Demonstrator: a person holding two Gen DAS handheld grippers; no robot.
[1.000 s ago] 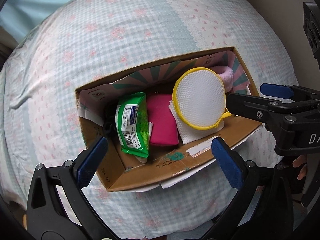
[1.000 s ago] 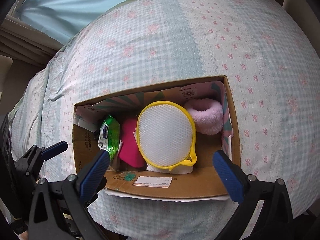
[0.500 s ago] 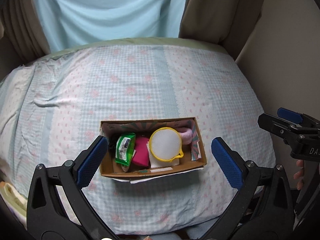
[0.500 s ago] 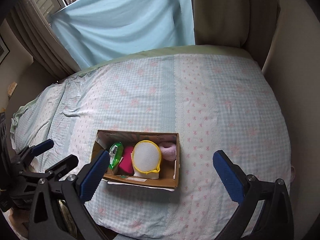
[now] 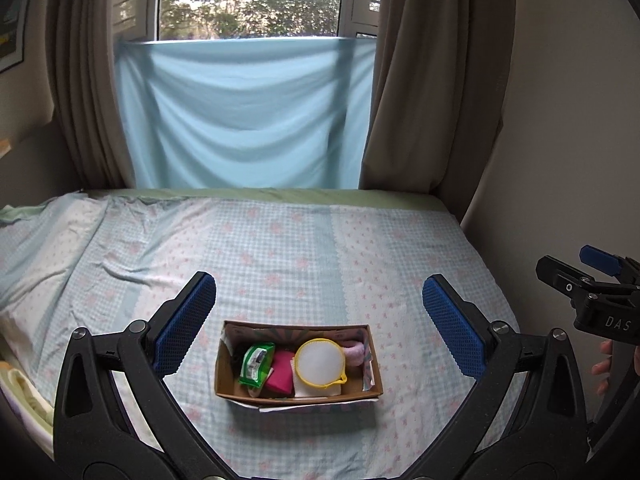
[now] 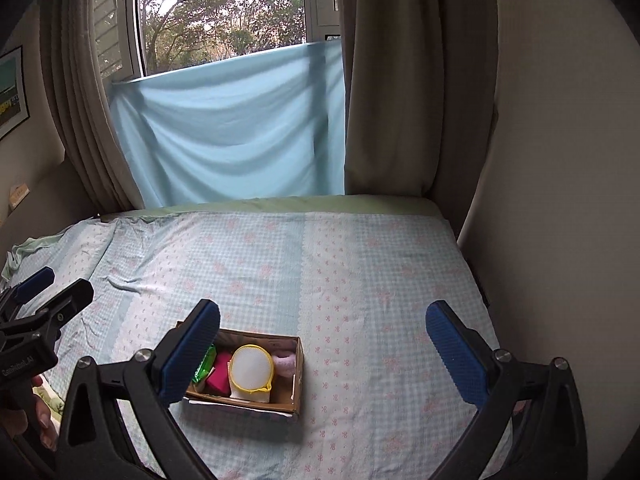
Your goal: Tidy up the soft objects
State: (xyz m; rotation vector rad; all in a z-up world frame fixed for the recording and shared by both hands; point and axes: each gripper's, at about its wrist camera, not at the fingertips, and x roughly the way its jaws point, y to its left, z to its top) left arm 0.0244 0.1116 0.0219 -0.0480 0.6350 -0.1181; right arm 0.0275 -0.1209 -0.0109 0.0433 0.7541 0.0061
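A cardboard box sits on the bed near its front edge; it also shows in the right wrist view. Inside it lie a green wipes pack, a pink cloth, a white mesh pad with a yellow rim and a pale pink fluffy band. My left gripper is open and empty, held high above the box. My right gripper is open and empty, above and to the right of the box. Each gripper shows at the edge of the other's view.
The bed has a light blue checked sheet. A light blue cloth hangs over the window between brown curtains. A wall runs along the bed's right side.
Both grippers have pulled up and back from just above the box, so the whole bed and window now show. The box and its contents have not moved.
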